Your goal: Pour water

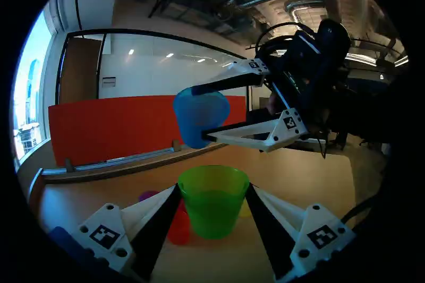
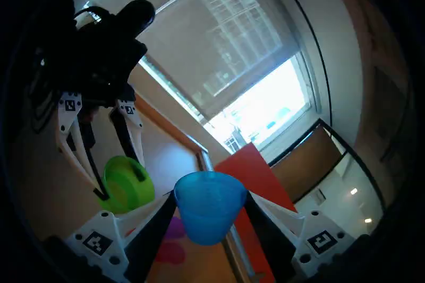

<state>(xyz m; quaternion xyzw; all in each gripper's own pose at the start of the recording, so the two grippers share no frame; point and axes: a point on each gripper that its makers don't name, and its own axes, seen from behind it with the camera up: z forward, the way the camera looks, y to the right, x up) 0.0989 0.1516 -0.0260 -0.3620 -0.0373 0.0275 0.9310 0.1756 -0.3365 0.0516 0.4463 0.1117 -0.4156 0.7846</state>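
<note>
- The right gripper (image 1: 201, 113) is clamped on the blue cup (image 1: 197, 118), one finger on each side of the wall. It holds the cup in the air, above and a bit behind the green cup (image 1: 213, 214), and the two cups aren't touching.
- The left gripper (image 1: 213, 198) is closed on the green cup the same way, squeezing the wall just under the rim. The cup sits low over the table (image 1: 308, 177), but it's hard to say if it's resting on it.
- In the right gripper view the blue cup (image 2: 209, 208) sits snug in the right gripper (image 2: 210, 200). The green cup (image 2: 127, 185) is off to one side in the left gripper (image 2: 123, 185).
- Handling guess: these look like thin plastic tumblers, light and a little flexy, with smooth tapered walls that could slip downward. The grip should go mid-to-upper wall and stay firm without crushing.
- There's a darker band low in the green cup that might be water, can't say for sure. Can't tell what's in the blue one either.
- A red cup (image 1: 179, 227) and a purple cup (image 1: 147, 195) sit on the table just behind the green cup, so spills would land near them.
</note>
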